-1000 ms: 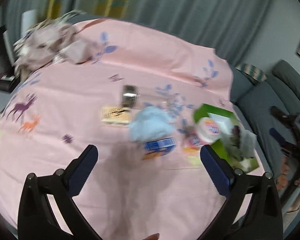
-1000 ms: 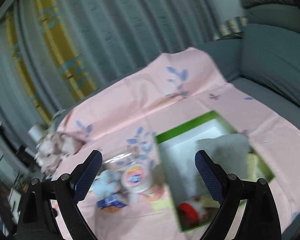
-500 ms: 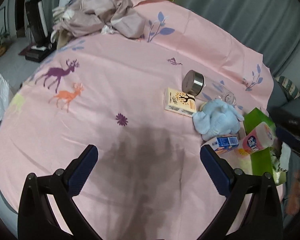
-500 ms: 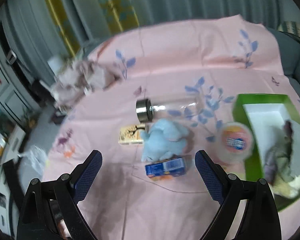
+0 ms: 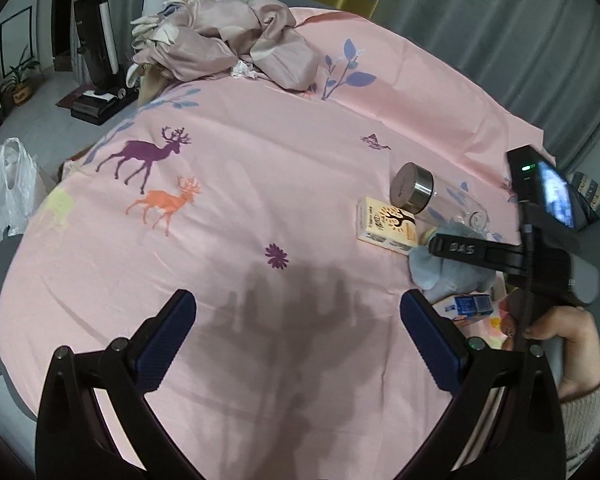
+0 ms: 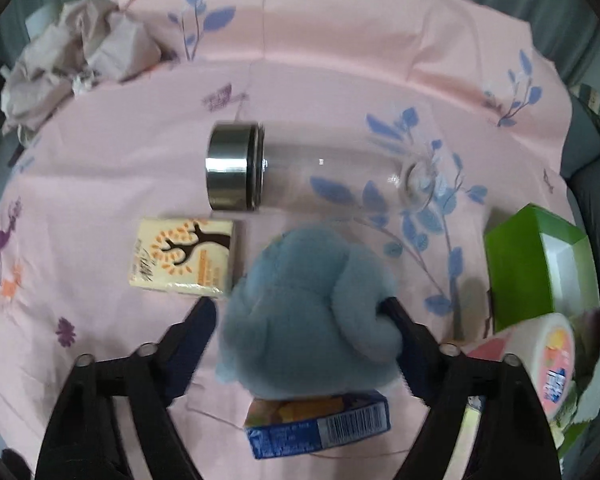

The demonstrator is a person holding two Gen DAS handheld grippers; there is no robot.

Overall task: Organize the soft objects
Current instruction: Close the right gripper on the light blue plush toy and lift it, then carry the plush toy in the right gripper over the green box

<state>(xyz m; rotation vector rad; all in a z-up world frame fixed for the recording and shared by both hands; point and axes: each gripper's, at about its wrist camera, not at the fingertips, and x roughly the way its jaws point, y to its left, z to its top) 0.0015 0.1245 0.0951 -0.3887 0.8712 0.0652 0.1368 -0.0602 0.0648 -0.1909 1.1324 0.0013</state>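
Right wrist: hand-held gripper point(image 6: 300, 312) closing around plush point(image 6: 300, 312).

Bare pink sheet point(image 5: 228, 264) lies open before the left claw point(image 5: 298, 326), while the bottle point(image 6: 300, 172), tissue pack point(image 6: 182, 258), blue carton point(image 6: 320, 426) and green box point(image 6: 516, 268) crowd the plush point(image 6: 304, 320).
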